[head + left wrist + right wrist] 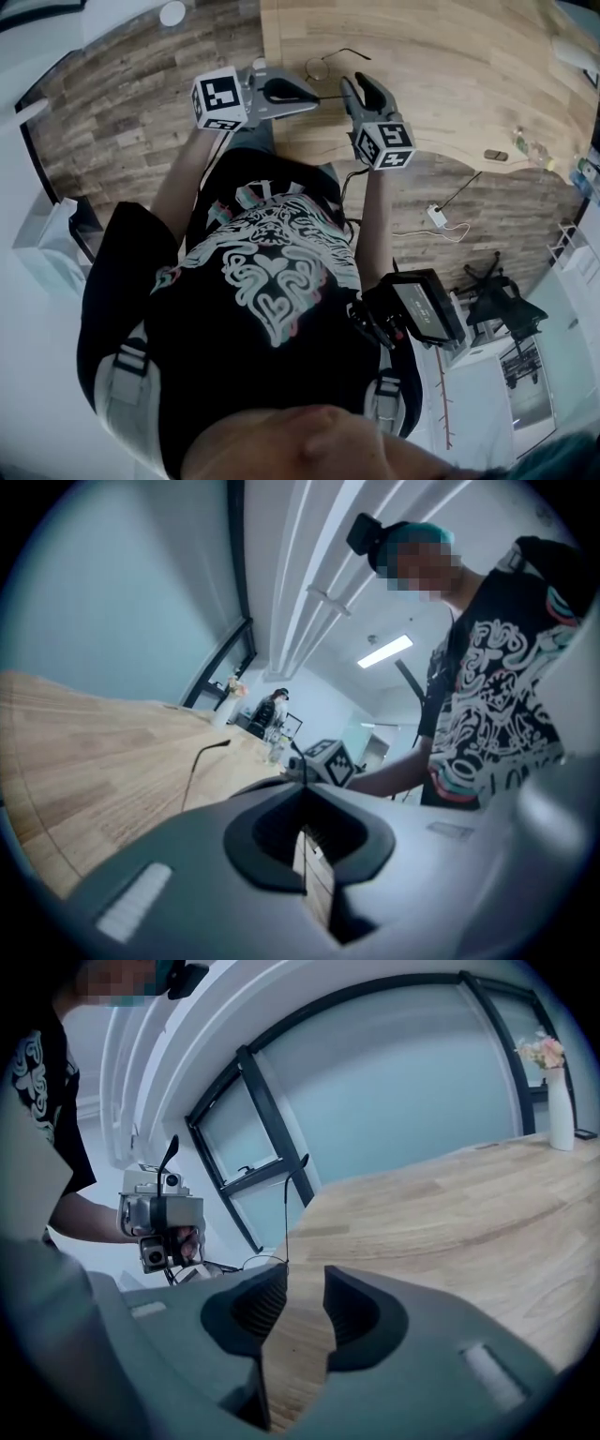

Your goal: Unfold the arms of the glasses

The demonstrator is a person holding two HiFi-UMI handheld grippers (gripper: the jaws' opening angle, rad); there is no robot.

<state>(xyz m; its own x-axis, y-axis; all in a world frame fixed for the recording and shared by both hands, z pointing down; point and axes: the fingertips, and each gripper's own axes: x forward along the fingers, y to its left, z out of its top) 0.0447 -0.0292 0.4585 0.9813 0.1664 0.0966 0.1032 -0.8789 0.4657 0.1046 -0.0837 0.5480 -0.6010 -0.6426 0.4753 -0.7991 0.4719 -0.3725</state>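
Note:
Thin wire glasses [323,67] sit over the wooden table [450,75] near its front edge. My left gripper [314,96] is shut on a thin wire part of them; in the left gripper view the wire [298,757] rises straight out of the shut jaws [302,832]. One glasses arm [199,761] sticks out free to the left. My right gripper [361,82] faces the left one, just right of the glasses, open. In the right gripper view the jaws [305,1283] stand apart over bare wood. A glasses arm [286,1208] stands upright just past the left jaw tip, untouched.
A vase of flowers [555,1082] stands at the table's far end. Small items [525,145] lie by the table's right edge. On the plank floor are a power strip with a cable [437,216] and an office chair [502,300].

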